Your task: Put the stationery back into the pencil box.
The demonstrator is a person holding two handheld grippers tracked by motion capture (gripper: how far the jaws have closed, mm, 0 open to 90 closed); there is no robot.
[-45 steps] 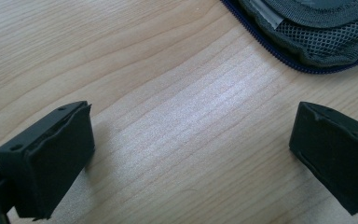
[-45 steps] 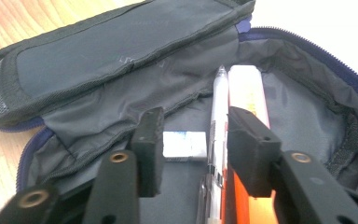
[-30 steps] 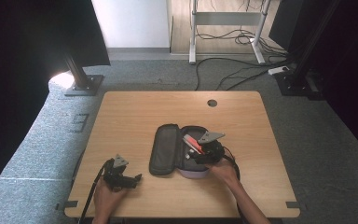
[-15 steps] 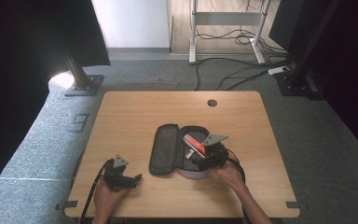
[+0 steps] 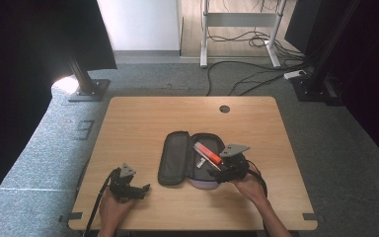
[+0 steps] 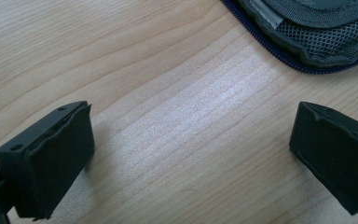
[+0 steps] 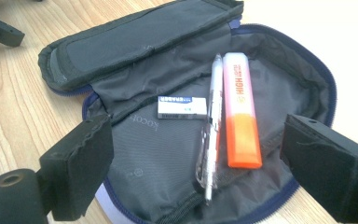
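A dark grey pencil case (image 5: 175, 157) lies unzipped and spread flat at the table's middle. Inside it rest an orange highlighter (image 7: 242, 126), a clear pen (image 7: 211, 140) and a small white eraser (image 7: 182, 107). My right gripper (image 5: 222, 175) hovers at the case's near right edge. Its jaws have just been opening, and in the right gripper view they (image 7: 200, 154) stand wide apart over the lining, pressing on nothing. My left gripper (image 5: 140, 190) rests open near the front left of the table. Its jaws (image 6: 191, 149) frame bare wood, with a corner of the case (image 6: 317, 32) beyond.
The wooden table (image 5: 143, 123) has a round cable hole (image 5: 224, 108) near its far edge. Black cables trail from both grippers toward the front edge. Grey carpet, a stand's foot (image 5: 86, 89) and desk legs with cords lie beyond the table.
The right gripper has drawn back to the right, off the middle of the case. The left gripper has stayed put.
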